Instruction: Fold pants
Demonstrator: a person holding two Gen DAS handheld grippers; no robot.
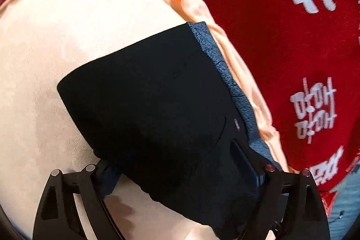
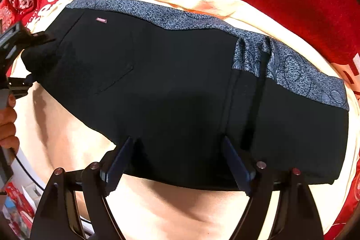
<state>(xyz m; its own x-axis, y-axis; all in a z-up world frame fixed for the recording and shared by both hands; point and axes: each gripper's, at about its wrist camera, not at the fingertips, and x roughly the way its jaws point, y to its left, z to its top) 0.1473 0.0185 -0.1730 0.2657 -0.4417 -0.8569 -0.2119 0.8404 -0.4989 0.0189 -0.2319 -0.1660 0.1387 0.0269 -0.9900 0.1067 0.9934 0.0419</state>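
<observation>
Black pants point(image 2: 175, 87) with a blue-grey patterned waistband point(image 2: 292, 69) lie folded on a peach cloth point(image 2: 157, 206). In the left wrist view the pants point(image 1: 153, 105) fill the space between the wide-apart fingers of my left gripper point(image 1: 180, 177), whose fingertips are hidden in the fabric. My right gripper point(image 2: 177, 150) is open, its two blue-padded fingers point(image 2: 117, 165) resting on the near edge of the pants. The left gripper also shows in the right wrist view point(image 2: 20, 55), at the far left end of the pants, held by a hand.
A red cloth with white characters point(image 1: 281, 37) lies under the peach cloth point(image 1: 67, 37) and surrounds it. The peach cloth's edge is bunched along the waistband side. Boxes and a cable point(image 2: 20, 192) show at the lower left of the right wrist view.
</observation>
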